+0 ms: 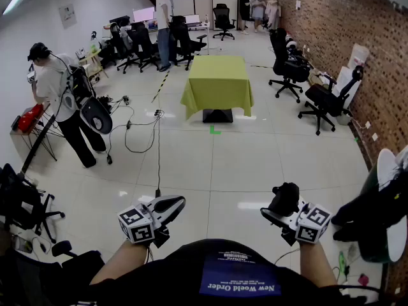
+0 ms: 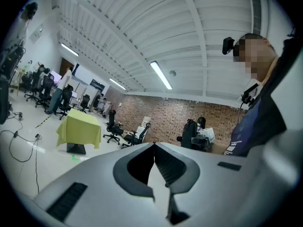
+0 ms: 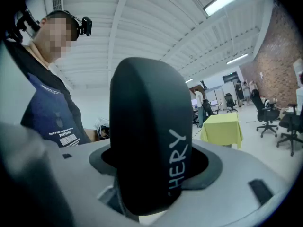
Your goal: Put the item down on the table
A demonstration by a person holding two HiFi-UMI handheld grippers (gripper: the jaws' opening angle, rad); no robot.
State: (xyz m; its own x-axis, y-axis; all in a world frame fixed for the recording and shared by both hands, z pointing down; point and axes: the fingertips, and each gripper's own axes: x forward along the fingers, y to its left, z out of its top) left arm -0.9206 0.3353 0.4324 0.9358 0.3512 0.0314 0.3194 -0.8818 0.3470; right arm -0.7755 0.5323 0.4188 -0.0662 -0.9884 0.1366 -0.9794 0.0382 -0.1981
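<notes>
My right gripper (image 1: 279,209) is shut on a black rounded item (image 1: 285,198), held low in front of my body. In the right gripper view the black item (image 3: 149,136) fills the middle and bears white lettering. My left gripper (image 1: 171,204) hangs at the same height, its jaws shut with nothing between them; in its own view the left gripper (image 2: 154,148) shows its tips touching. The table (image 1: 217,81), covered with a yellow-green cloth, stands several steps ahead in the middle of the room. This table (image 2: 79,126) appears small in both gripper views, and in the right one the table (image 3: 222,129) sits at the right.
Black cables (image 1: 143,132) trail over the pale floor left of the table. A person (image 1: 60,101) stands at a cart at the left. Office chairs (image 1: 290,65) line the brick wall at the right, and desks with more chairs (image 1: 143,43) stand at the back.
</notes>
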